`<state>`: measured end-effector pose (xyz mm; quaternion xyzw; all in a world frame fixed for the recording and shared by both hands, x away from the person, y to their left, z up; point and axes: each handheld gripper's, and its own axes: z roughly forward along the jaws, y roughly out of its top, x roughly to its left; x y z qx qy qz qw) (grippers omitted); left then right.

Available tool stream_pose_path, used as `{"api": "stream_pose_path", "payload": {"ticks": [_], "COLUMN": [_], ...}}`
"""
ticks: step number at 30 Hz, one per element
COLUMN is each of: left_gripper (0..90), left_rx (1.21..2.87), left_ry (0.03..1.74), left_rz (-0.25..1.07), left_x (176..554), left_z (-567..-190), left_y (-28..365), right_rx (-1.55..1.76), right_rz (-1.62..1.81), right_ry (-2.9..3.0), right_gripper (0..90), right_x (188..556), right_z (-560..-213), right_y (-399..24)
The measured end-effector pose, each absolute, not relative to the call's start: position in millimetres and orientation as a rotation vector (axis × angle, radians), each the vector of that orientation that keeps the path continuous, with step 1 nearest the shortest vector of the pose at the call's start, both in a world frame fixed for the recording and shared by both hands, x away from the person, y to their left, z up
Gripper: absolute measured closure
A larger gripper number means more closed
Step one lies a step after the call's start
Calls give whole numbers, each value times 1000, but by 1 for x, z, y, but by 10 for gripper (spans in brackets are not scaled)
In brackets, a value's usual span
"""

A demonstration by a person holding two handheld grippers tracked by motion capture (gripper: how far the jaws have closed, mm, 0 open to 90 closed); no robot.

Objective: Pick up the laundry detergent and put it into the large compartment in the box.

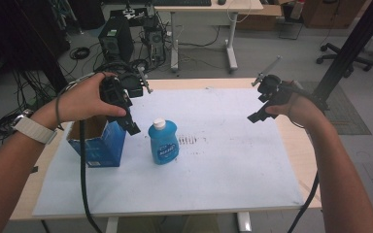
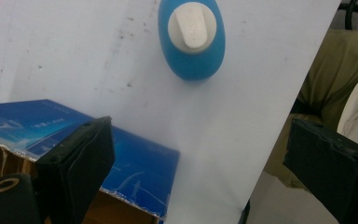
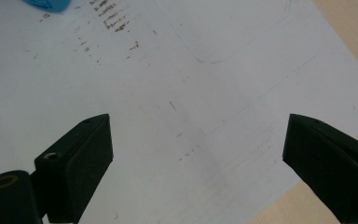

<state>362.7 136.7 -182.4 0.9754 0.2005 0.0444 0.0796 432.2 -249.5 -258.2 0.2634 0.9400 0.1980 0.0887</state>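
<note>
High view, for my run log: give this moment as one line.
left gripper: open, above blue box | right gripper: open, empty | blue bottle: upright, untouched

The high view looks forward and down over the table (image 1: 272, 204). Both gripper views hang close above its white sheet (image 3: 191, 116), sharing the blue bottle (image 2: 192, 39).

The blue bottle (image 1: 163, 141) and blue box (image 1: 99, 144) carry print too small to read.
</note>
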Motion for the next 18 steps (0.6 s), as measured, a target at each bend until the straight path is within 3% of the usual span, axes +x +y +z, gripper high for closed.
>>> {"api": "stream_pose_path", "payload": {"ticks": [18], "left_gripper": [88], "left_rx": [2882], "left_ry": [723], "left_rz": [151], "left_x": [365], "left_z": [-176], "left_y": [122], "right_rx": [772], "right_rz": [584], "right_ry": [2802], "right_gripper": [80], "right_x": [431], "right_z": [-259], "right_y": [-250]}}
